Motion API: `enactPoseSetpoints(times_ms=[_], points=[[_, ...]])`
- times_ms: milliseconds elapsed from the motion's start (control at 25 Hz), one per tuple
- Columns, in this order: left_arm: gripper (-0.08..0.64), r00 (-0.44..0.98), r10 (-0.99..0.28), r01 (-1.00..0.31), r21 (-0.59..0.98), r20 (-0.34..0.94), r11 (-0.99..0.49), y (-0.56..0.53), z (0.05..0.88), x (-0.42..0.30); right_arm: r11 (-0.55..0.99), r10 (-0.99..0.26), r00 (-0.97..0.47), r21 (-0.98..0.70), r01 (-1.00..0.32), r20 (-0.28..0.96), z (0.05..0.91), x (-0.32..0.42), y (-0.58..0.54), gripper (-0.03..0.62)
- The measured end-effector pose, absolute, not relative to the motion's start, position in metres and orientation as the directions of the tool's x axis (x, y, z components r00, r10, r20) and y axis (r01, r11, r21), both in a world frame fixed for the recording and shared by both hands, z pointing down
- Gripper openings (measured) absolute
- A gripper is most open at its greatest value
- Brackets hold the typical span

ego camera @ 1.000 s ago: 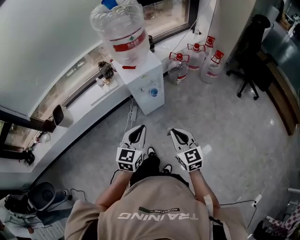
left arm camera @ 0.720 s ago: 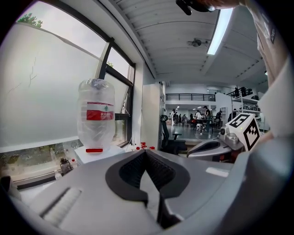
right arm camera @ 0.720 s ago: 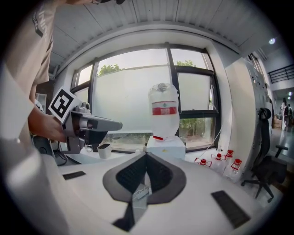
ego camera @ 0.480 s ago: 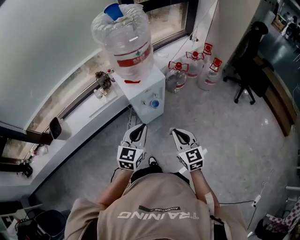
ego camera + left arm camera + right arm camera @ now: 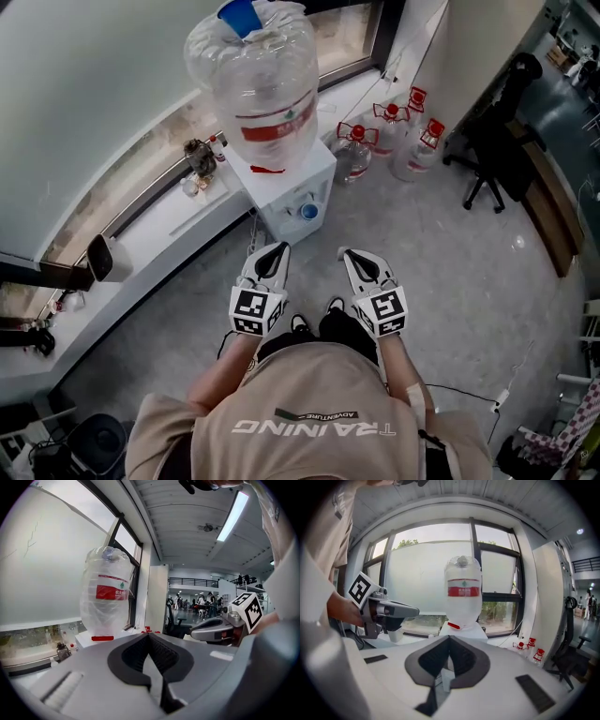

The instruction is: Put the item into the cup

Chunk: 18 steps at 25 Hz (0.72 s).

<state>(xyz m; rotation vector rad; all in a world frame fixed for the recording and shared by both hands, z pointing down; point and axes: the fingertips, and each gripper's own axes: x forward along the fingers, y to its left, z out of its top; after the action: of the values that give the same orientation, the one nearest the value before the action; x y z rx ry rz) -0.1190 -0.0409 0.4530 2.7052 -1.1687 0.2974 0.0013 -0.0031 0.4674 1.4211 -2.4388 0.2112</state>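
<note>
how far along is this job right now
Nothing looks done yet. In hand: nothing; the left tongs and right tongs are both shut and empty, held side by side towards the water dispenser with its big bottle. Left to do: everything, meaning finding the item, gripping it and putting it in a cup. I cannot pick out either for certain here.

The person's shirt (image 5: 319, 380) reads "TRAINING" and, smaller, "ADVENTURE", upside down.
</note>
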Motion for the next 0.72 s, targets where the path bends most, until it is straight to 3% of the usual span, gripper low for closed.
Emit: enactPoseSetpoints(times_ms=[720], points=[[0.008,0.603,-0.724,-0.78,0.058,0.336,-0.623,-0.152,0.486,-0.046,0.713,-0.643,-0.664,-0.019,-0.701,0.38,0.523,0.029,-0.136,0.011]])
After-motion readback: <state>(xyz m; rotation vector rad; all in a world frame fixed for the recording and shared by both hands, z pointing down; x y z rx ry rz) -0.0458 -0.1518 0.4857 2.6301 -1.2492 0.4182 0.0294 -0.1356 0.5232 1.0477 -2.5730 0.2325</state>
